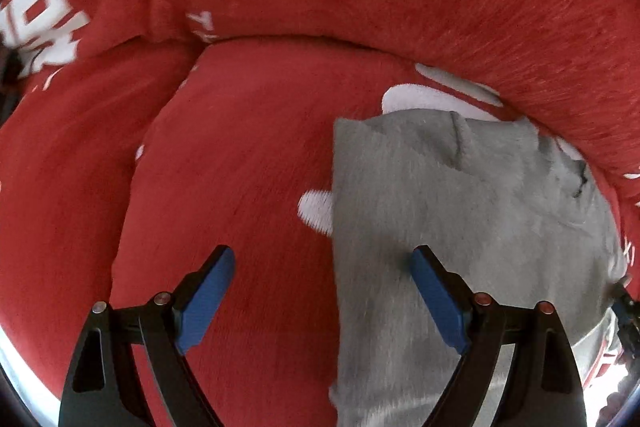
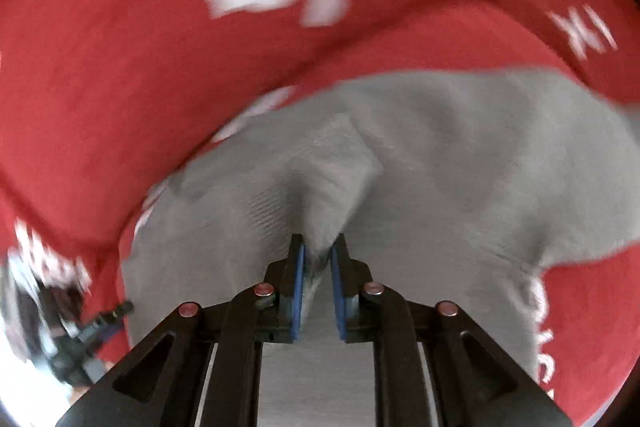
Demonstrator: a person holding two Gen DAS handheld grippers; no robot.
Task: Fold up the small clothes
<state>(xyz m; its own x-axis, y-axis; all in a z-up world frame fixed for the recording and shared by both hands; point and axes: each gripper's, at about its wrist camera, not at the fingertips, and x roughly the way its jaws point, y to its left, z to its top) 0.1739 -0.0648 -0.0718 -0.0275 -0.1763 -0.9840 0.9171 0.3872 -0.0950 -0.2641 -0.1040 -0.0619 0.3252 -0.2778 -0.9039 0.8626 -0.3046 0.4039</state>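
Lying flat on a red blanket (image 1: pixel 248 155) with white print, the grey garment (image 1: pixel 440 227) runs lengthwise away from the spread left hand-held gripper (image 1: pixel 322 301), while the right hand-held gripper (image 2: pixel 318 255) pinches its raised fold.

Right gripper (image 2: pixel 318 255) jaws pinch a fold of grey garment (image 2: pixel 440 155) lying on red blanket (image 2: pixel 100 67) w/ white print.

**Left tool spread wide, right tool pinched closed**

The left tool (image 1: pixel 322 265) has its two blue-padded fingers (image 1: pixel 208 299) set far apart, with nothing gripped between them. The right tool (image 2: pixel 318 247) has its blue pads (image 2: pixel 298 291) drawn close together, with a raised fold of grey garment (image 2: pixel 340 163) clamped between the tips. Both sets of black linkage arms angle forward from the bottom of their views.
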